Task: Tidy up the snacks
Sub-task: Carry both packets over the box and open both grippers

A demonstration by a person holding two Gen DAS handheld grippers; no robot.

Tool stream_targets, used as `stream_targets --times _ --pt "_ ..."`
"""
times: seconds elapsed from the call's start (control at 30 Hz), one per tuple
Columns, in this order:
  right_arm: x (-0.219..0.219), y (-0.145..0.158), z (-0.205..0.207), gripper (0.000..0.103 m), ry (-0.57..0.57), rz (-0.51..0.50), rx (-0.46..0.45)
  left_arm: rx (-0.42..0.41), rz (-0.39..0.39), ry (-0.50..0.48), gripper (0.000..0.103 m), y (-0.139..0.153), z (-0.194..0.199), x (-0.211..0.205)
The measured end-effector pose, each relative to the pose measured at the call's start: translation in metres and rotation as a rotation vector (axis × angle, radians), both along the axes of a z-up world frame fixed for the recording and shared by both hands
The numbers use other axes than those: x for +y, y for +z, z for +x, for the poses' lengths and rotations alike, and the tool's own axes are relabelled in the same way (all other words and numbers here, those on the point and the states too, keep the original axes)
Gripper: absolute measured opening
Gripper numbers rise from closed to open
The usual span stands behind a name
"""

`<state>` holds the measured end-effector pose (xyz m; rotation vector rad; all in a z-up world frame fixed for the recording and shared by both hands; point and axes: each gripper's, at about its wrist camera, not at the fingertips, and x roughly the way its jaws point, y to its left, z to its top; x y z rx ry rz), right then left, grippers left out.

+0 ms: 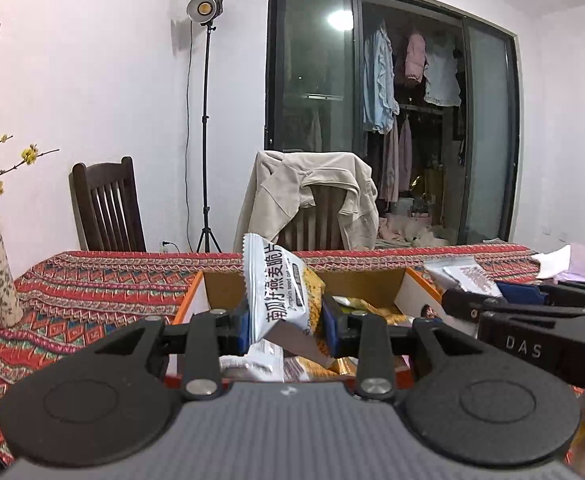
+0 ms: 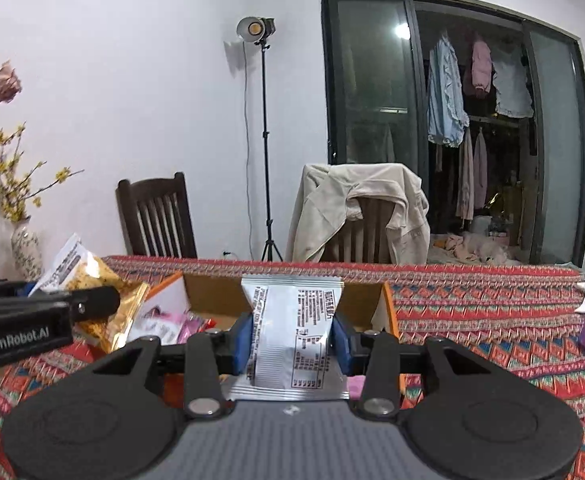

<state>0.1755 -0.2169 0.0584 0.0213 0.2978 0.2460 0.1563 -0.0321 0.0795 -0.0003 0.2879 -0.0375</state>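
**Two packets held over the box, drop-off next**

My left gripper (image 1: 284,322) is clamped on a white pumpkin-seed oat crisp packet (image 1: 278,288), which stands tilted between my blue pads (image 1: 243,326), its crimped top edge leaning away to the left. Just ahead of and below these jaws sits the open cardboard box (image 1: 384,284), with other wrapped snacks (image 1: 252,364) already lying in it right under my fingertips.

My right gripper (image 2: 291,344) is closed on a silver packet (image 2: 292,332), printed back facing me and roughly upright between the pads. The same box (image 2: 206,292) opens just beyond these jaws, a little to their left, with pink wrappers (image 2: 190,326) inside.

I judge this to be the placing step: both packets are lifted and the box is the target. Next I should bring each packet over the opening, lower it and let go one at a time, since my two grippers sit close together and could bump.
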Motion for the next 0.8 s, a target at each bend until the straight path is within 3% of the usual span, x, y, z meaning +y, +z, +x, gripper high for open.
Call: stream_targets --times 0.47,0.8 --pt "0.013 0.009 0.064 0.040 -0.037 0.008 -0.001 -0.048 0.012 0.078 0.034 0.013 0.067 -0.001" --pt "0.012 -0.017 0.093 0.040 -0.056 0.015 0.010 -0.016 -0.019 0.118 0.034 -0.013 0.106 0.015"
